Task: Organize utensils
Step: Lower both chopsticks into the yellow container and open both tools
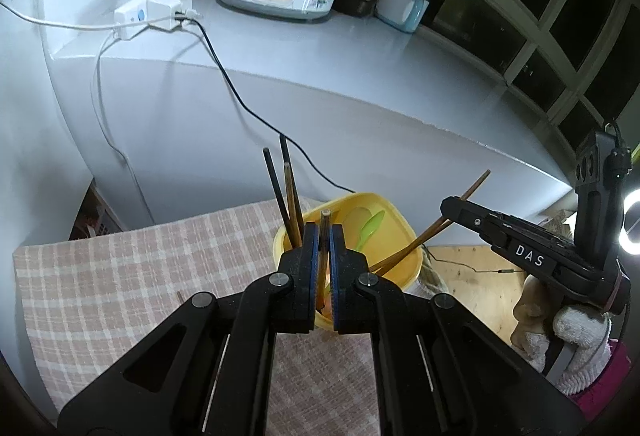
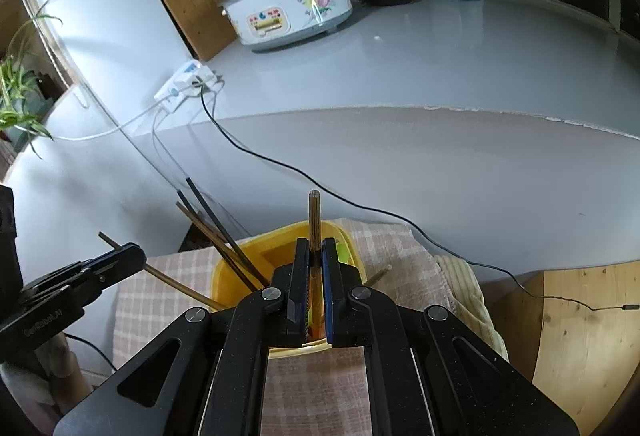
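Both grippers are clenched, each on one wooden chopstick, and both sticks point down into the yellow tub [image 1: 394, 232] that sits on the checked cloth [image 1: 120, 276]. In the left wrist view the left gripper [image 1: 324, 236] pinches its chopstick [image 1: 325, 224] between the blue pads, the stick running along the line of the fingers — blunt end poking up past the tips, lower end dipping inside the tub rim. The right gripper [image 1: 446, 207] shows at the right of that view, reaching in from the side with its own chopstick [image 1: 460, 201] slanting down to the tub; the right wrist view confirms the grip, the stick [image 2: 314, 220] standing between the closed fingers of the right gripper [image 2: 315, 260] above the tub [image 2: 228, 276]. Other chopsticks [image 1: 286, 191] already lean against the tub's far left corner, and a green spoon [image 1: 370, 230] lies inside. What the next move likely turns on is each stick's long axis: both are steeply tilted with the low end over the opening, so a release should let them slide in — though the right one lies more slantwise across the near rim and, I judge, could tip out if let go too high. Neither hand looks nearer; both hang right at the tub.
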